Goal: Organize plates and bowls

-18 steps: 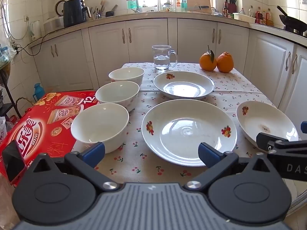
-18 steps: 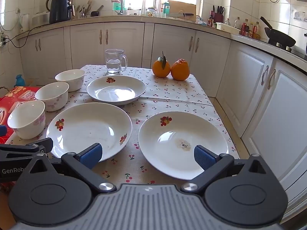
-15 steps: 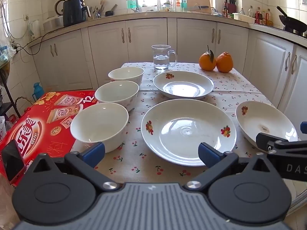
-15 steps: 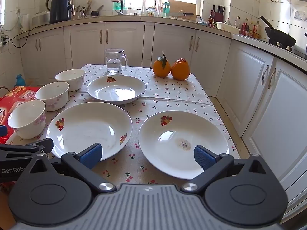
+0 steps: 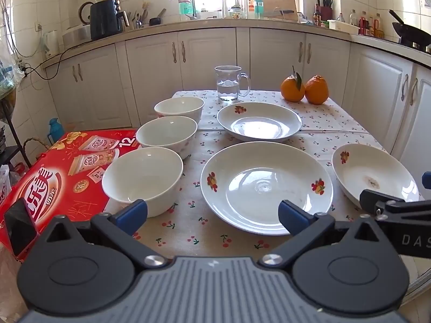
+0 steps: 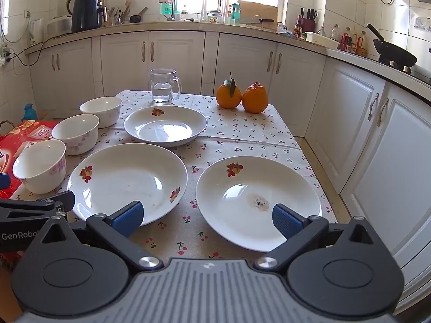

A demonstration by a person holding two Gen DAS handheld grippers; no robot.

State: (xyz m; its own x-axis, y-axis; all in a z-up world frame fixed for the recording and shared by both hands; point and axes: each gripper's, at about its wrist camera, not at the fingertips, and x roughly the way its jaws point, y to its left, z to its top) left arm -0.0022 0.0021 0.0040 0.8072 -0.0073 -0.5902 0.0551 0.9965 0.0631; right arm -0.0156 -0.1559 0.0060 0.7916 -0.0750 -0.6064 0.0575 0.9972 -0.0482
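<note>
Three white bowls stand in a row along the table's left side: near bowl (image 5: 142, 179), middle bowl (image 5: 167, 134), far bowl (image 5: 179, 107). Three fruit-patterned white plates lie to their right: a large near plate (image 5: 266, 185), a far plate (image 5: 258, 119), and a right plate (image 6: 258, 199) with a brownish stain. My left gripper (image 5: 212, 215) hangs open above the table's near edge, between the near bowl and the large plate. Open too, my right gripper (image 6: 206, 219) hovers between the large plate (image 6: 126, 181) and the stained plate. Neither holds anything.
A glass mug of water (image 5: 230, 83) and two oranges (image 5: 304, 88) sit at the table's far end. A red carton (image 5: 62, 172) with a phone (image 5: 20, 226) on it lies left of the table. White cabinets (image 6: 371, 145) run close along the right.
</note>
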